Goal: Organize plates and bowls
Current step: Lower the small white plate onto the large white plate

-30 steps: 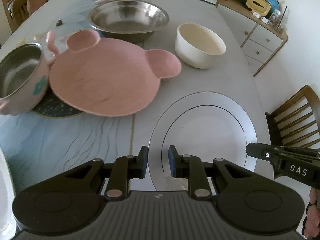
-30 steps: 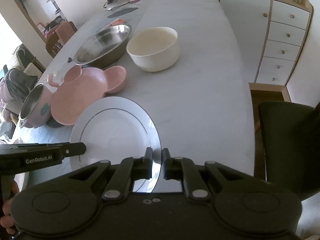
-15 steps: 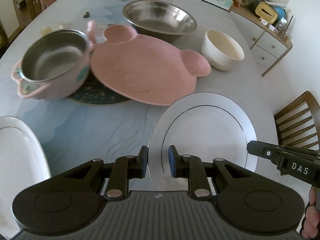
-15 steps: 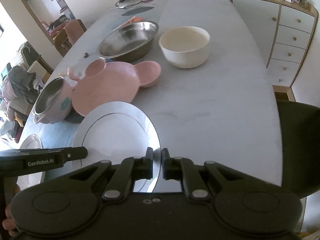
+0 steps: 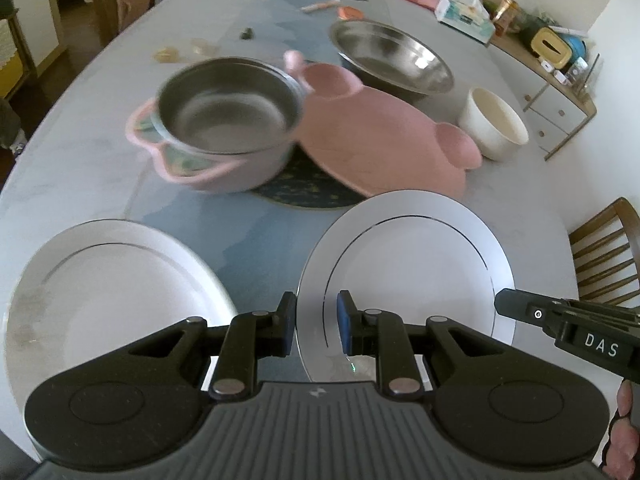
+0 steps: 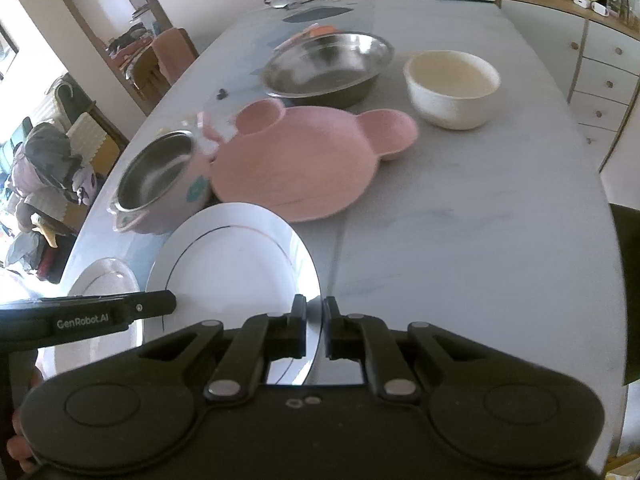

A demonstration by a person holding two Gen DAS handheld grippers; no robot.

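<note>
Both grippers hold one white plate (image 5: pixel 408 256) with a thin dark ring, lifted above the table. My left gripper (image 5: pixel 317 326) is shut on its left rim. My right gripper (image 6: pixel 314 330) is shut on its right rim, and the plate (image 6: pixel 236 256) fills the space ahead of it. A second white plate (image 5: pixel 108 304) lies on the table at the left, also in the right wrist view (image 6: pixel 100 280). Beyond are a pink bear-shaped plate (image 5: pixel 372 140), a pink-sided steel pot (image 5: pixel 224 120), a steel bowl (image 5: pixel 392 56) and a cream bowl (image 5: pixel 496 128).
A dark round mat (image 5: pixel 308 192) lies under the pot and pink plate. A wooden chair (image 5: pixel 608 252) stands at the table's right edge. White drawers (image 6: pixel 608 64) stand to the right. A tissue box (image 5: pixel 464 16) and small clutter lie at the far end.
Both grippers have carried the held plate leftward and back. The second white plate has come fully into view at the left. The pot and pink plate now sit farther right in view.
</note>
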